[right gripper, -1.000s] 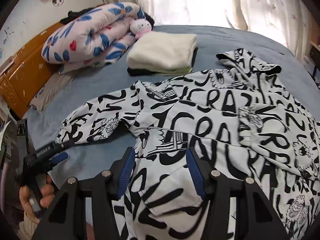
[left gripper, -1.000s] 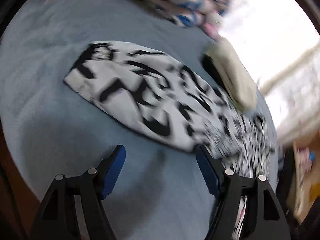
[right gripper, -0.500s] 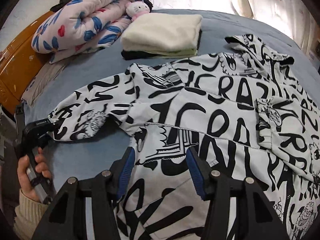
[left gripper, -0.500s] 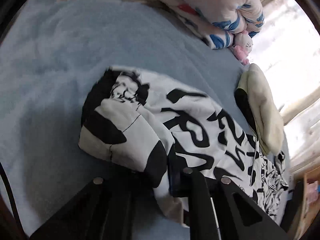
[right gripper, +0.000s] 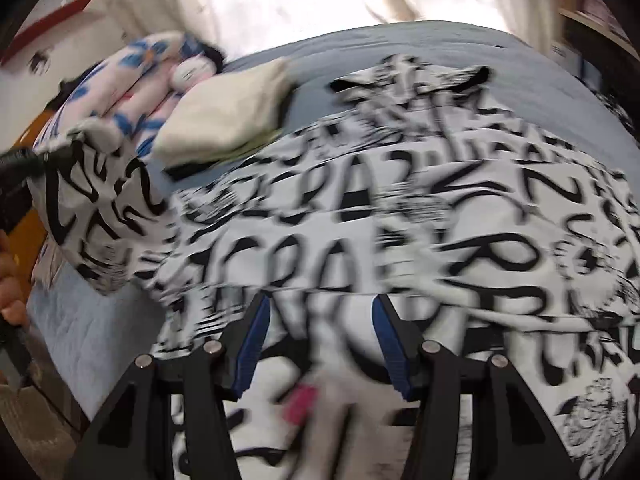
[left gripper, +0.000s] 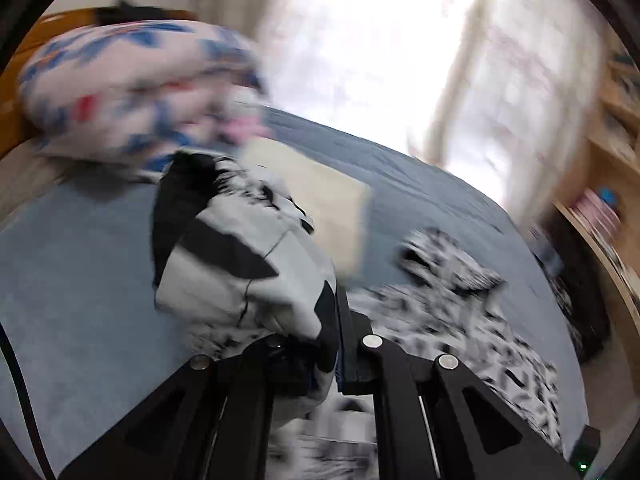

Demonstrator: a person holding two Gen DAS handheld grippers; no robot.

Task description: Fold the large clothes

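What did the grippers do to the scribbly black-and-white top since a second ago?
The left gripper shut on the sleeve, which lay flat on the bed a second ago, and lifted it up toward the body of the top. The right gripper stayed open over the top, holding nothing. The cream stack and the flowered quilt stayed put.

Home bedroom: blue-sheeted bed [left gripper: 80, 264], floral duvet [left gripper: 120, 92], curtained window [left gripper: 360, 40], wooden shelves [left gripper: 612, 120].
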